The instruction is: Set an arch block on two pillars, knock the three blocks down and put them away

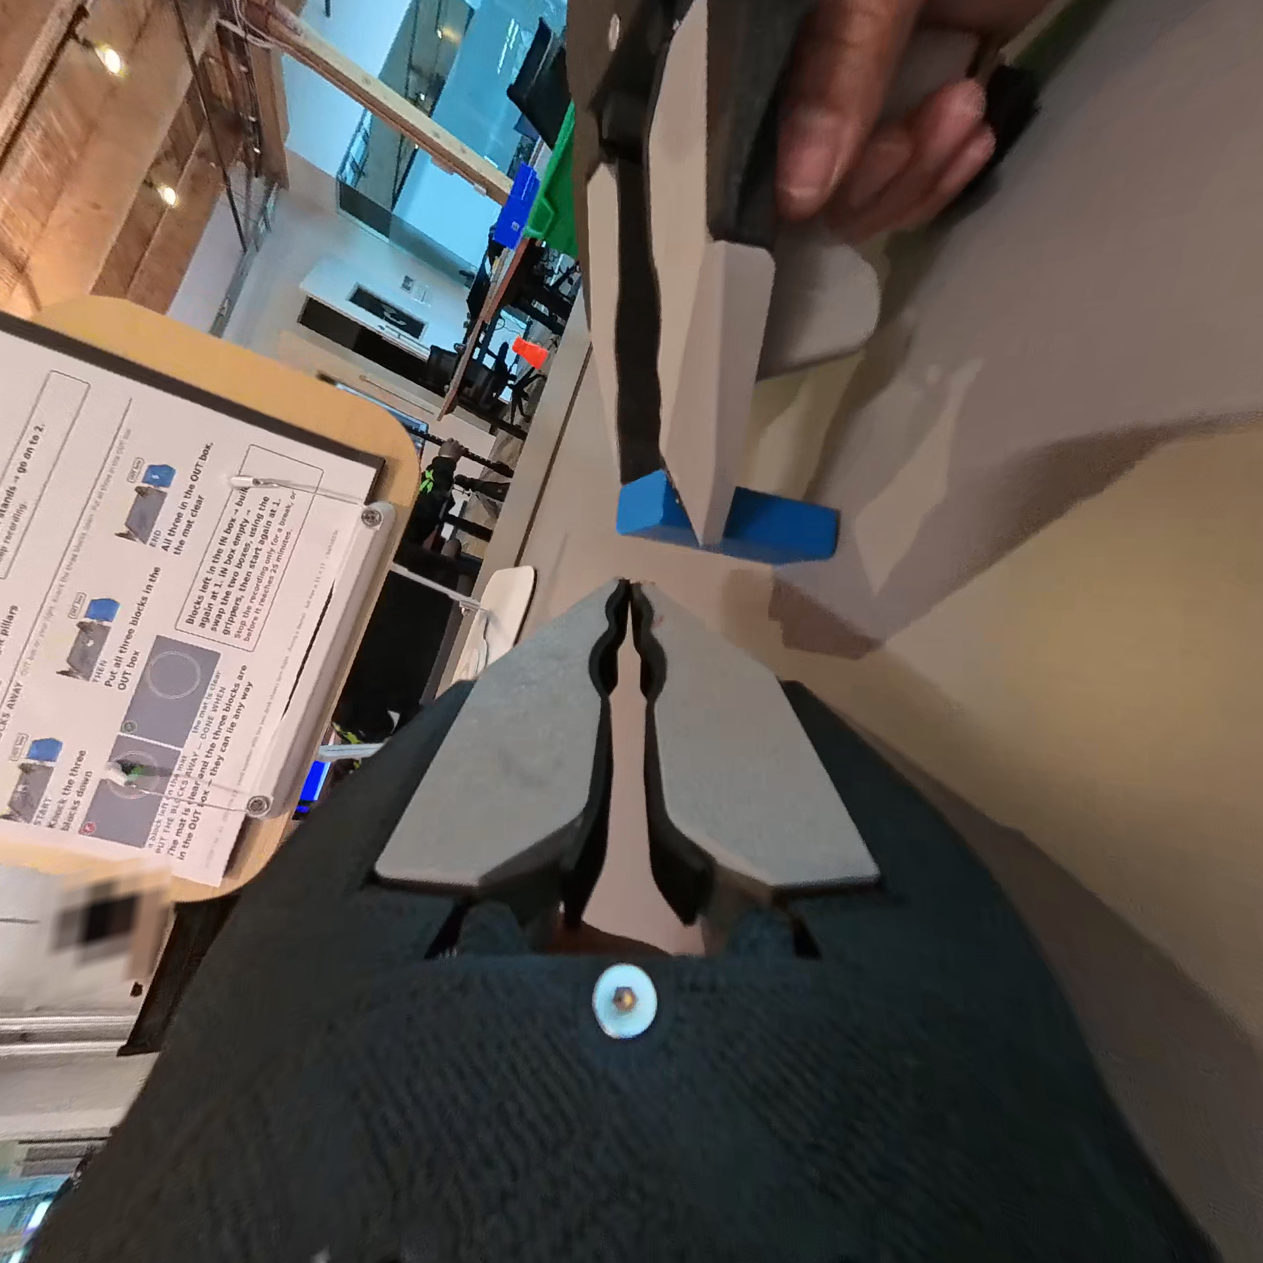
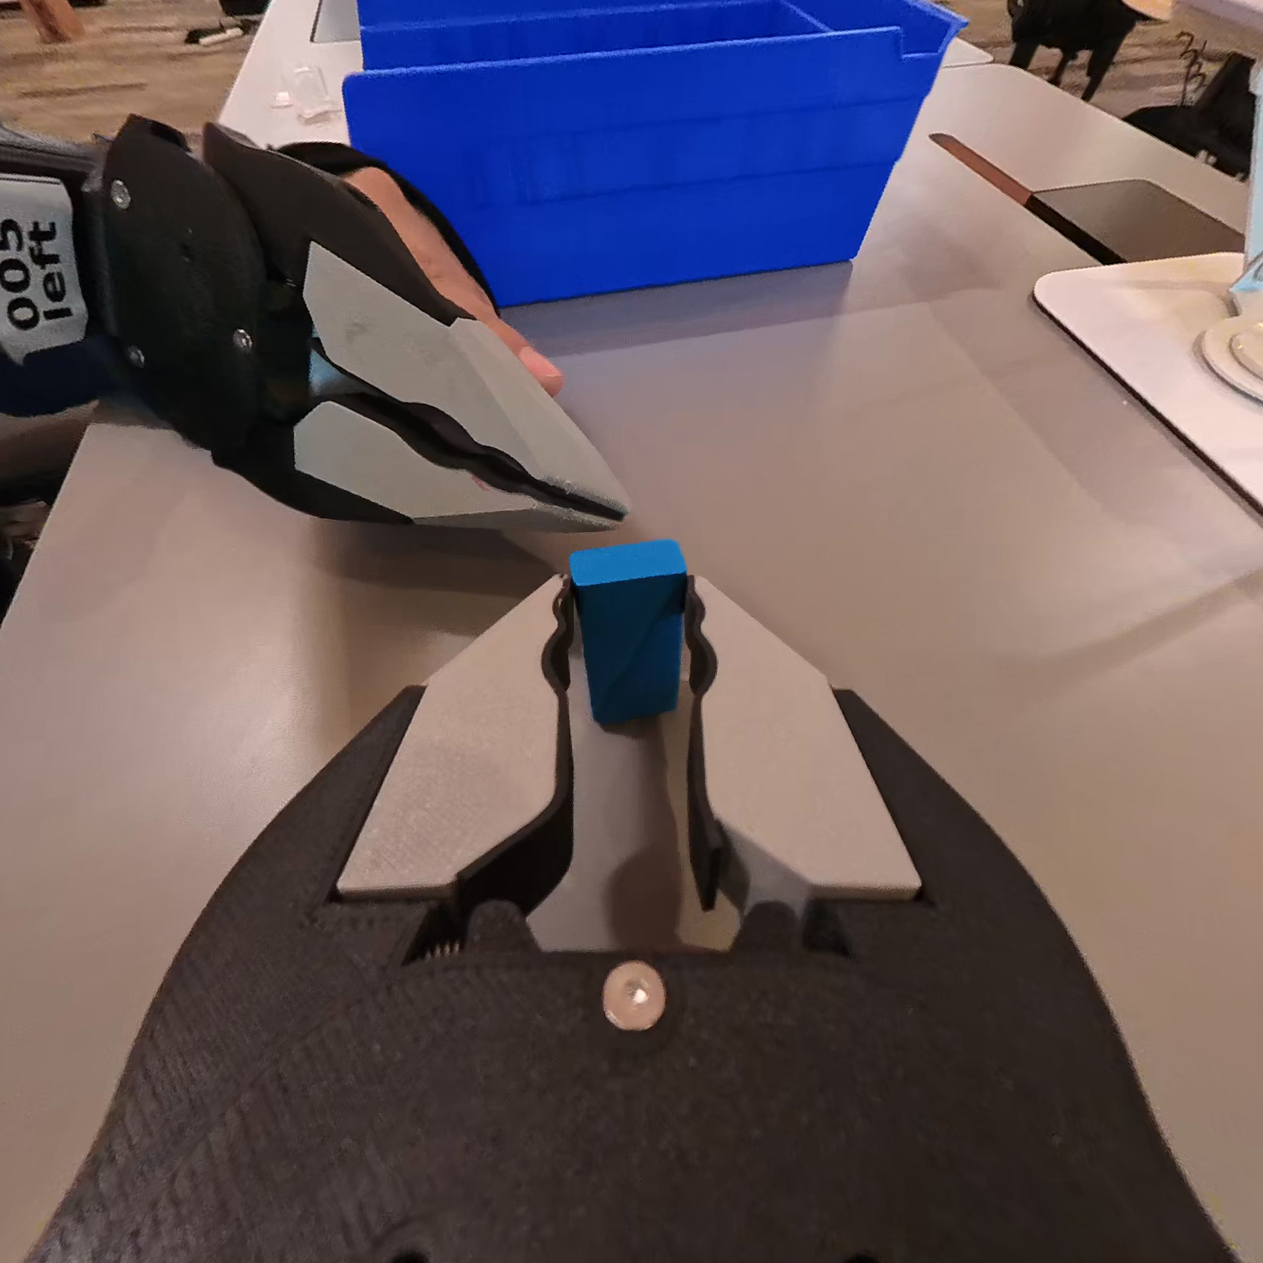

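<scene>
While the right gripper (image 2: 629, 601) pinches a blue block (image 2: 632, 639) between its pads, holding it upright just above the grey table (image 2: 854, 547), the left gripper (image 2: 615, 514) lies low to the left with its jaws pressed together on nothing. Its tips stop just short of the block's top edge without touching it. In the left wrist view the block (image 1: 772, 530) shows as a long bar with one grey finger (image 1: 704, 410) of the right gripper (image 1: 683, 519) across its middle, both ends sticking out past that finger.

A blue bin (image 2: 635, 157) stands beyond the block, its near wall facing the grippers; a stretch of bare table lies between the block and that wall. To the right, the table runs open as far as a white tray (image 2: 1128, 328) near the right edge and a dark panel (image 2: 1134, 212) behind it. To the left, the table edge falls away close behind the left gripper. A hand (image 2: 437, 260) grips that gripper's far side, next to the bin's left corner. An instruction sheet on a wooden board (image 1: 205, 615) shows beside the left gripper in its own view.
</scene>
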`<state>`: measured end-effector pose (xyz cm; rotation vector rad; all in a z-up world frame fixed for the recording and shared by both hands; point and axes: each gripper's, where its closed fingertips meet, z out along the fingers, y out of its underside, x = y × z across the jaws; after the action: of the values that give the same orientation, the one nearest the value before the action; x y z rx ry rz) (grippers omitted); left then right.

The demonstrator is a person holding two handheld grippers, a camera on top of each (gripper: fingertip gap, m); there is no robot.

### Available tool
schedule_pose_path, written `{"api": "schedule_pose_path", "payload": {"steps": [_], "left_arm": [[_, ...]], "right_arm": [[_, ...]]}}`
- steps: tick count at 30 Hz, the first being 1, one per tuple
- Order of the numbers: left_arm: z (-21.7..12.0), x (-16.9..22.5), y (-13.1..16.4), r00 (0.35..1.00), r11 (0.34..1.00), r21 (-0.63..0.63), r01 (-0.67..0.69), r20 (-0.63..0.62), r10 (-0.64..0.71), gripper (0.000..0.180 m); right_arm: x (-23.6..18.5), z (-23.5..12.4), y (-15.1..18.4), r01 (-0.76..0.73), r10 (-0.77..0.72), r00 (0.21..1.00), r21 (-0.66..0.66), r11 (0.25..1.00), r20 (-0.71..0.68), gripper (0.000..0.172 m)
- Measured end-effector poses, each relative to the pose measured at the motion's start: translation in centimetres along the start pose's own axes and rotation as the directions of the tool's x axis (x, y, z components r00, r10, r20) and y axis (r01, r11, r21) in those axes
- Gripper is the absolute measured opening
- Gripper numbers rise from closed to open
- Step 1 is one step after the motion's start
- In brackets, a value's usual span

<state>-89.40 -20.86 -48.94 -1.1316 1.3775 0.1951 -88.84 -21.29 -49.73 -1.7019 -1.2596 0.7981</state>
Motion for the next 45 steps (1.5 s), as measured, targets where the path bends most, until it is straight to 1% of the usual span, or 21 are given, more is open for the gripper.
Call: {"api": "schedule_pose_path", "payload": {"steps": [3,6,8,11,13,18,21,25,31,34,40,43,45], "left_arm": [[0.4,0.1,-0.5,1.0,1.0,-0.016,0.001,0.006,-0.001,0.0],[0.4,0.0,-0.7,0.999,0.999,-0.006,0.035,0.008,-0.035,0.0],[0.3,-0.6,-0.5,0.995,0.995,-0.006,0.101,0.012,-0.101,0.0],[0.1,-0.7,-0.1,0.975,0.976,0.002,0.22,-0.034,-0.22,0.0],[0.3,-0.7,0.4,0.968,0.969,-0.022,0.246,-0.037,-0.246,0.0],[1.0,0.2,0.9,0.97,0.969,-0.076,0.233,-0.056,-0.238,0.0],[1.3,0.6,0.6,0.971,0.971,-0.088,0.223,-0.069,-0.23,0.0],[1.5,1.2,0.1,0.975,0.977,-0.077,0.198,-0.091,-0.205,0.0],[1.7,1.3,0.3,0.978,0.978,-0.099,0.183,-0.082,-0.191,0.0],[1.6,0.8,0.8,0.976,0.973,-0.113,0.203,-0.059,-0.21,0.0],[1.4,-0.2,1.6,0.961,0.951,-0.143,0.273,-0.01,-0.277,0.0],[1.2,-0.6,1.9,0.948,0.937,-0.149,0.316,0.008,-0.318,0.003],[0.5,-0.9,1.8,0.931,0.92,-0.149,0.363,0.022,-0.364,0.011]], "right_arm": [[0.1,-0.2,0.1,-0.007,0.007,1.0,-0.003,1.0,0.0,0.029],[0.2,-0.2,0.3,-0.011,0.011,1.0,-0.011,1.0,-0.005,0.034],[0.3,-0.2,0.3,-0.008,0.008,1.0,-0.013,1.0,-0.014,0.035],[0.4,-0.3,0.5,-0.01,0.009,1.0,-0.021,1.0,-0.022,0.036],[0.5,-0.4,0.7,-0.003,0.002,1.0,-0.03,1.0,-0.031,0.037],[0.9,-1.3,1.1,0.023,-0.028,0.996,-0.054,0.998,-0.088,0.038],[1.3,-2.0,1.1,0.035,-0.042,0.99,-0.055,0.998,-0.133,0.028],[1.4,-2.4,1.7,0.006,-0.015,0.991,-0.067,0.998,-0.136,0.02],[1.0,-2.3,1.6,0.012,-0.02,0.992,-0.062,0.998,-0.122,0.023],[0.5,-2.3,1.3,0.034,-0.04,0.993,-0.05,0.998,-0.109,0.022],[0.1,-2.9,-0.6,0.05,-0.044,0.993,0.047,0.998,-0.107,0.023],[0.3,-3.0,-1.0,0.054,-0.045,0.991,0.069,0.996,-0.127,0.023],[0.5,-3.1,-1.0,0.047,-0.036,0.989,0.075,0.996,-0.144,0.024]]}}
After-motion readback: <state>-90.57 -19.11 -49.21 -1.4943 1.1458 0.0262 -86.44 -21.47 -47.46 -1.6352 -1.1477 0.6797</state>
